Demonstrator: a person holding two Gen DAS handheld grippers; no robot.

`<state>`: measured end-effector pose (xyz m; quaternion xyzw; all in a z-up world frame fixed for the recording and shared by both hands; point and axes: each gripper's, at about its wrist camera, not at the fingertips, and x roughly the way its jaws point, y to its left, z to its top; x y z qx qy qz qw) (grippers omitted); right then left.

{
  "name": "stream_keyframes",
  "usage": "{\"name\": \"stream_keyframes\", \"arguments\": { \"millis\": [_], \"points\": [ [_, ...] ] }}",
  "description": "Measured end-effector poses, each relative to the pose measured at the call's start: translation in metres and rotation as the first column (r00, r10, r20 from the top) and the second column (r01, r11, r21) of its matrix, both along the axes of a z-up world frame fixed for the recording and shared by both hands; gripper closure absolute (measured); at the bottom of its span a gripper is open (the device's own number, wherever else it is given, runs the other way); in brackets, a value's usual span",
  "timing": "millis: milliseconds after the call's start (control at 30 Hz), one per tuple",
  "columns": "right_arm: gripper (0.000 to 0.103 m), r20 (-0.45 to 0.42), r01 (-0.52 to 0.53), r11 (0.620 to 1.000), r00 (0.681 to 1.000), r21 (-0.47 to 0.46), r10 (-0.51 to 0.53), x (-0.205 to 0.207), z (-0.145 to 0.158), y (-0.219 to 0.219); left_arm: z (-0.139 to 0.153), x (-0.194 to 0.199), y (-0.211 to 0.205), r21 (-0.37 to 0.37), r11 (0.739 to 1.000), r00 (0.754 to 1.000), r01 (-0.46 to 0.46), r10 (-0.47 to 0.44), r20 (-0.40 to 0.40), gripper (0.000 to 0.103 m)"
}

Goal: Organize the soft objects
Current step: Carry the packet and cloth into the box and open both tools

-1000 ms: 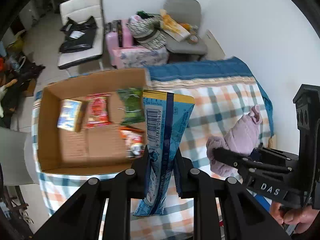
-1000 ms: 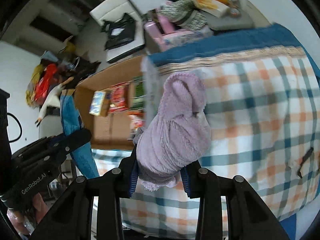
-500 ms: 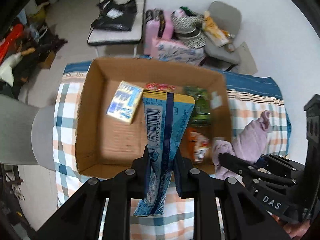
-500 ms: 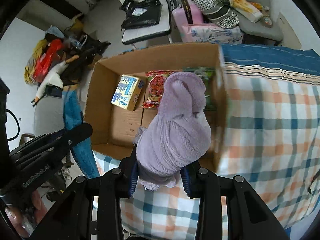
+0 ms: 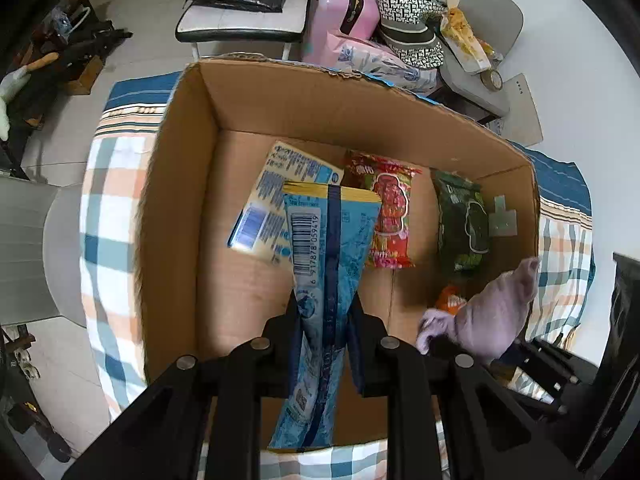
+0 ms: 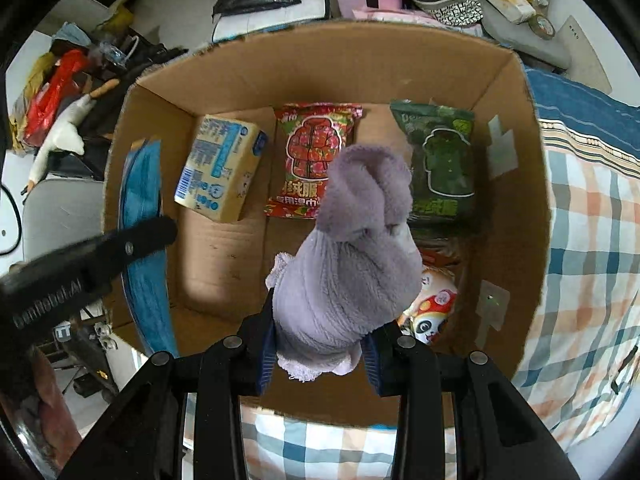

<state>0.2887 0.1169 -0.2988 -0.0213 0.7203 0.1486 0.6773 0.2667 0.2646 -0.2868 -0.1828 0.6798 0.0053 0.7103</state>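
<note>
My left gripper [image 5: 326,316] is shut on a long blue packet [image 5: 328,264] and holds it over the open cardboard box [image 5: 180,184]. My right gripper [image 6: 318,336] is shut on a rolled purple fleece cloth [image 6: 352,256], held above the box's [image 6: 520,208] right half. The cloth also shows in the left wrist view [image 5: 492,312], and the blue packet in the right wrist view [image 6: 146,248]. In the box lie a yellow-blue pack [image 6: 220,172], a red packet [image 6: 314,160], a green packet [image 6: 440,156] and a panda packet [image 6: 432,308].
The box stands on a bed with a plaid blanket [image 6: 588,240]. Behind it are a pink suitcase [image 5: 340,8], bags, a chair [image 5: 240,20] and clutter on the floor at left [image 6: 60,92]. A white wall is at right.
Both grippers have moved left and forward from over the plaid blanket to directly over the box, each holding its object. The box now fills both views.
</note>
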Motion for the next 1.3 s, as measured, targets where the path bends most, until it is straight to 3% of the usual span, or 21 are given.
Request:
{"name": "stream_keyframes", "arguments": {
  "millis": [567,733,900,1100,1200,1300],
  "points": [
    [0.060,-0.078,-0.004,0.998,0.997,-0.057,0.000,0.009,-0.047,0.010,-0.061,0.018,-0.019,-0.029,0.997,0.987,0.072,-0.076,-0.144,0.083],
    [0.059,-0.104,-0.002,0.999,0.995,-0.052,-0.003,0.009,-0.057,0.009,-0.062,0.017,-0.019,-0.029,0.998,0.984,0.057,-0.061,-0.169,0.079],
    [0.050,-0.119,0.011,0.999,0.993,-0.034,-0.015,0.007,-0.057,0.002,-0.047,0.009,-0.016,-0.012,0.999,0.988,0.047,-0.048,-0.150,0.072],
    [0.033,-0.066,0.012,0.999,0.998,-0.046,-0.015,0.004,-0.041,-0.007,-0.015,-0.005,-0.013,0.059,0.997,0.995,0.054,-0.048,-0.089,0.056],
    [0.013,-0.021,0.004,0.997,1.000,-0.076,-0.005,0.002,-0.030,-0.008,-0.001,-0.014,-0.012,0.094,0.995,0.998,0.043,-0.039,-0.049,0.036],
    [0.007,0.016,-0.001,0.995,1.000,-0.105,0.002,-0.003,-0.019,-0.009,0.013,-0.024,-0.009,0.135,0.991,1.000,0.022,-0.022,-0.001,0.019]
  ]
}}
